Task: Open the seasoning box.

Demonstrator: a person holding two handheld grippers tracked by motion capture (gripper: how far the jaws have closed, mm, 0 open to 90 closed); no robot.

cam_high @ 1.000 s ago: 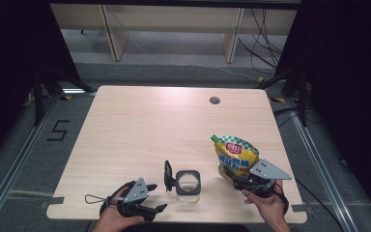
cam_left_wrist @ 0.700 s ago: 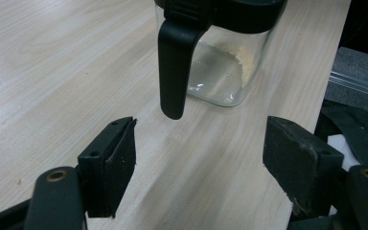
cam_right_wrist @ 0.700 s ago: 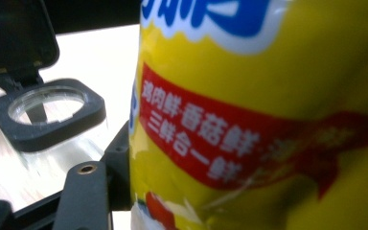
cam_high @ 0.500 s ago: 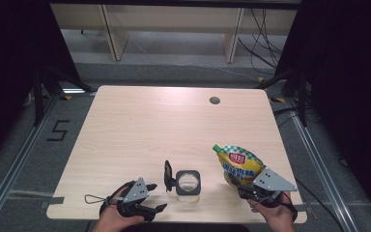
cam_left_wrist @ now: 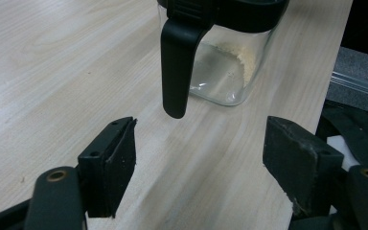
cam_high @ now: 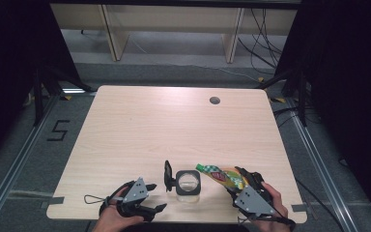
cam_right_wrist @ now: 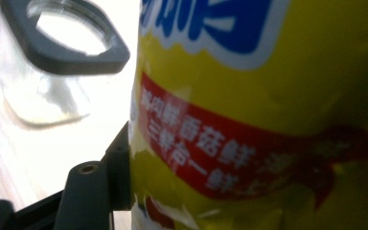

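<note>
High view: the jar [cam_high: 188,181] stands open near the table's [cam_high: 174,125] front edge, its black lid [cam_high: 168,176] swung up on the jar's left side. Right of the jar, the right gripper [cam_high: 239,186] clamps a yellow pouch [cam_high: 222,175], tipped so its green top corner points at the jar's mouth. Left of the jar, the left gripper [cam_high: 157,195] rests low with nothing in it. A round hole [cam_high: 215,100] sits in the table well beyond the jar.

Left gripper view: the jaws stand spread and empty just short of the jar [cam_left_wrist: 223,62]. The hanging lid tab [cam_left_wrist: 176,72] lies between them and the glass. A little pale powder lies in the jar's bottom.

Right gripper view: the pouch [cam_right_wrist: 268,110] is pressed against the one black pad [cam_right_wrist: 120,172] in sight, with the jar's mouth [cam_right_wrist: 69,33] just beside it.

The pouch looks soft, light and slick, so it would crumple or slip under a loose hold; a grip across its lower body seems best. The glass jar is stiff, breakable and light enough to slide if nudged. The raised lid stands nearest the pouring path, though on the jar's far side from the pouch.
</note>
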